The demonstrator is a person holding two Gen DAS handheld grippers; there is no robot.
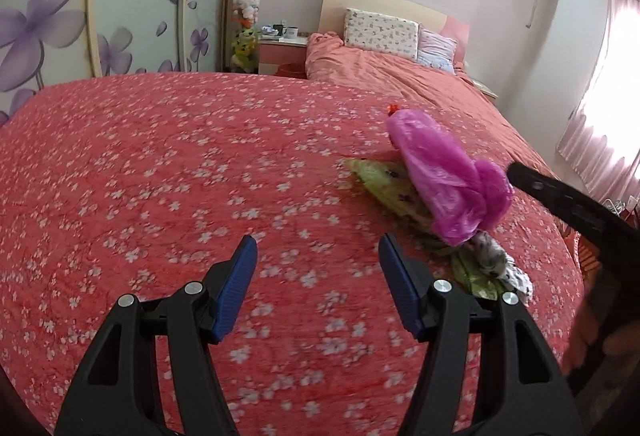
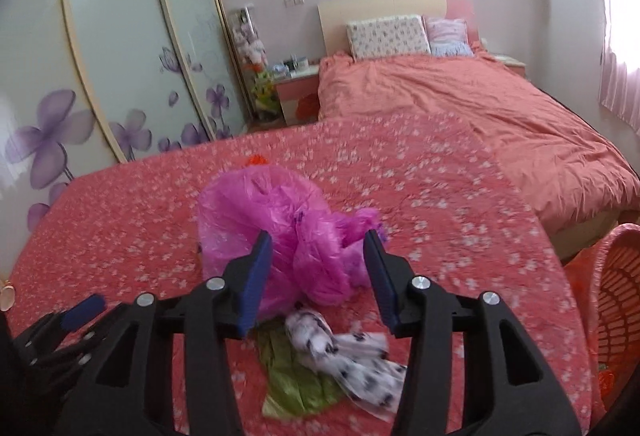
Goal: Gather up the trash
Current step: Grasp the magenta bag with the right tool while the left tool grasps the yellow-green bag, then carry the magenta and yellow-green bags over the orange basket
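Observation:
A crumpled pink plastic bag lies on the red flowered bedspread. Under it sit a green wrapper and a white spotted wrapper. A small red scrap peeks out behind the bag. My right gripper straddles the bag, jaws apart, the bag between the blue pads without a clear squeeze. My left gripper hovers open over bare bedspread, left of the pile, with nothing between its fingers.
An orange mesh basket stands at the right edge of the bedspread. Beyond lies a bed with an orange duvet and pillows. A pink nightstand and a flowered wardrobe are on the left.

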